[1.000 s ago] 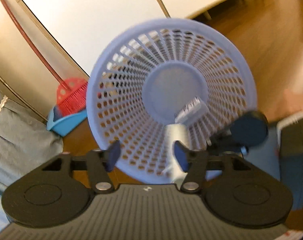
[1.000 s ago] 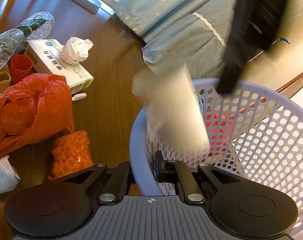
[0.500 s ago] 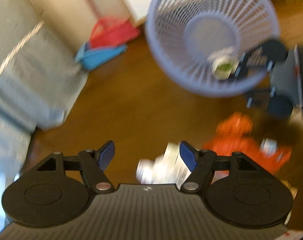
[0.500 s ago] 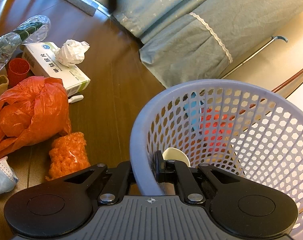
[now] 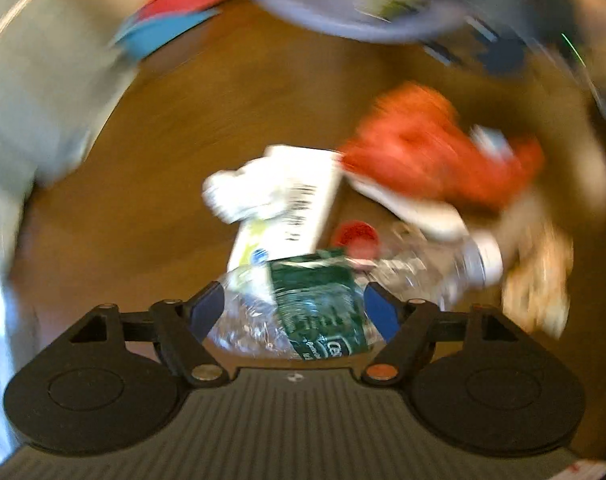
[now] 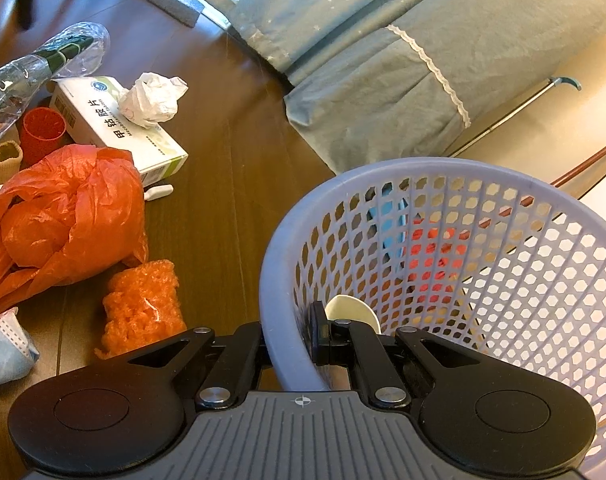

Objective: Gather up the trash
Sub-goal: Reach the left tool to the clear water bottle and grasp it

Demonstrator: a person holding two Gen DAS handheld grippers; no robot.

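Observation:
My left gripper (image 5: 293,312) is open and low over the trash pile. A crushed clear bottle with a green label (image 5: 315,300) lies between its blue fingertips (image 5: 207,312); the blur hides whether they touch it. Beyond it are a white box (image 5: 291,196), a crumpled tissue (image 5: 239,196), a red cup (image 5: 355,236) and an orange bag (image 5: 435,160). My right gripper (image 6: 289,340) is shut on the rim of the lilac mesh basket (image 6: 423,168). A white paper cup (image 6: 355,312) lies inside the basket.
On the wooden floor left of the basket lie the orange bag (image 6: 63,216), an orange mesh wad (image 6: 143,304), a face mask (image 6: 3,348), the white box (image 6: 115,128) and the bottle (image 6: 43,64). A bed with a blue-green cover (image 6: 383,60) stands behind. A red brush (image 6: 427,248) shows through the mesh.
The left gripper swung away from the basket and down to the trash pile, ending over the bottle. The white cup dropped into the basket. The right gripper kept its hold on the rim.

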